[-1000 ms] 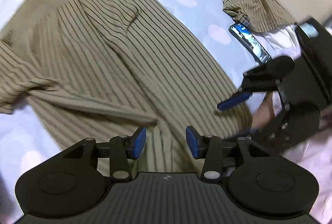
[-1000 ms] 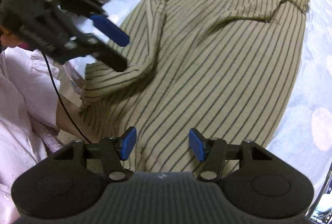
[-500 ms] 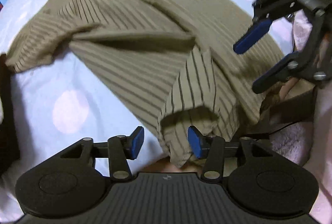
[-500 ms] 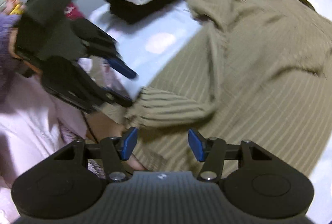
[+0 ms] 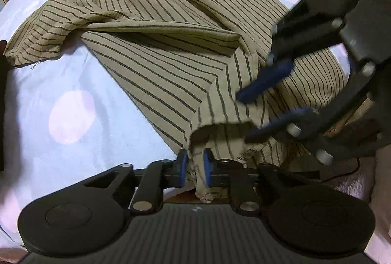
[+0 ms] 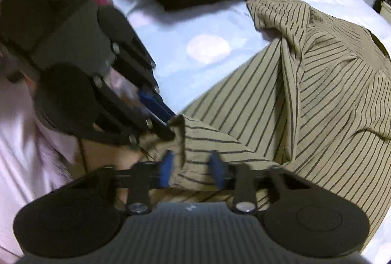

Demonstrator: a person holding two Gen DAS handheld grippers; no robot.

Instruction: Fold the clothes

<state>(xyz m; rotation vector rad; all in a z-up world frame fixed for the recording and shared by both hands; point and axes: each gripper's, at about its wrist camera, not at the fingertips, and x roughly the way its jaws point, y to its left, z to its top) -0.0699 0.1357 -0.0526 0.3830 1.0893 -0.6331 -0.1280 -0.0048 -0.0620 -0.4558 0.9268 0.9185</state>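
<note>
The olive-tan striped shirt (image 5: pixel 171 49) lies spread and rumpled over a pale blue bedsheet (image 5: pixel 61 93) with pink dots, one sleeve trailing toward nine o'clock and its hem corner bunched at six o'clock in the left wrist view. The left gripper (image 5: pixel 195 167) has its blue pads narrowed tight on that hem corner. The right gripper (image 6: pixel 191 172) stands partly open around the nearby hem fold, its pads not yet pressing the cloth.
</note>
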